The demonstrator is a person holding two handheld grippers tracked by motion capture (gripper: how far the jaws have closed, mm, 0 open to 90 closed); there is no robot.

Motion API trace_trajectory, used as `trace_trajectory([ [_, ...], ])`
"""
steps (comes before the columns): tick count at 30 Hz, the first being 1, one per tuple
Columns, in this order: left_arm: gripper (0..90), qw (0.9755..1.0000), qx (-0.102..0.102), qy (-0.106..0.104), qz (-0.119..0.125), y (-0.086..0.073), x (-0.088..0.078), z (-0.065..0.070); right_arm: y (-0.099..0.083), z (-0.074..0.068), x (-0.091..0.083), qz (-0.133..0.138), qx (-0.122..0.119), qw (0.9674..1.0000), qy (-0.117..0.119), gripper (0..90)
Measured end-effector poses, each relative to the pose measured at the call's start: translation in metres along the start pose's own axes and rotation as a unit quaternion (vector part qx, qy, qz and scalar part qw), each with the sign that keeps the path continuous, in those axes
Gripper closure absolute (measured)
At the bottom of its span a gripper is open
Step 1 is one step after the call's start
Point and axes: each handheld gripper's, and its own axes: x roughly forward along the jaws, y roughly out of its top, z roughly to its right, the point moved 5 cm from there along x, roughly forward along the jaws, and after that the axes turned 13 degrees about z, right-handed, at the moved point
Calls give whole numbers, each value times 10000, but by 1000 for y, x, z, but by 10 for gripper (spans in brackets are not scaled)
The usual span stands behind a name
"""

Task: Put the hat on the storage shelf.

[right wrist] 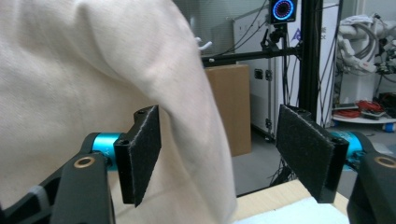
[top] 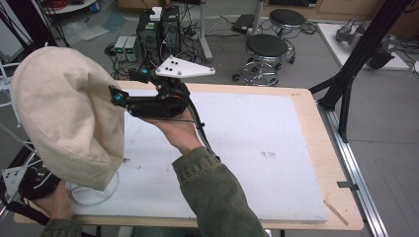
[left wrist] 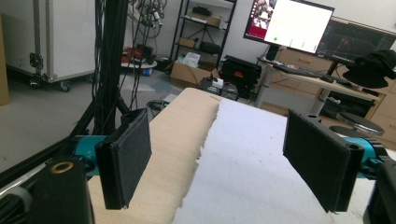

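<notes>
Cream fabric hat (top: pixel 64 113) sits on a white wire stand (top: pixel 96 195) at the desk's (top: pixel 306 123) near-left corner, raised for side access. Right tool (top: pixel 118 98), jaws apart, is held level beside its crown, apparently to pinch the cloth. Left tool (left wrist: pixel 219 158), jaws apart and empty, waits low at that corner.

no readable text, labels or numbers

Hat (top: pixel 64 116) on stand at table's (top: pixel 306 148) left edge, right gripper (top: pixel 123 94) just beside it

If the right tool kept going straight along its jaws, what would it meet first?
Most likely the cream fabric hat on the white wire stand. The right tool stands open and points at the hat's edge, though the remaining gap is hard to judge.
</notes>
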Motion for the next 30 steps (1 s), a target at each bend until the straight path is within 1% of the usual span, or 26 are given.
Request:
trace_trajectory([
  [4,237,10000,9,-4,-1,0,0,0,-3,5,-12,5,-29,10000,-86,297],
  [7,236,10000,30,-5,-17,0,0,0,-5,10,-24,-19,-19,9998,-194,292],
  [11,236,10000,33,-5,-16,0,-1,1,-7,20,-41,9,-52,9992,-406,271],
  [14,237,10000,26,-11,5,0,-1,1,-9,26,-55,-3,-99,9981,-608,255],
  [17,236,10000,25,-6,10,1,-1,1,-11,34,-70,-13,-207,9962,-851,236],
  [21,236,10000,30,-14,2,1,-2,1,-11,46,-91,31,-161,9932,-1149,215],
  [23,237,10000,25,-15,-2,1,-2,1,-11,50,-100,56,-150,9920,-1251,208],
  [25,237,10000,26,-13,2,1,-2,1,-13,55,-112,28,-168,9902,-1389,195],
  [29,237,10000,31,-6,-4,1,-2,1,-24,67,-139,-48,-111,9845,-1751,173],
  [30,236,10000,30,-13,-5,1,-2,2,-26,70,-146,-57,-127,9825,-1856,163],
])
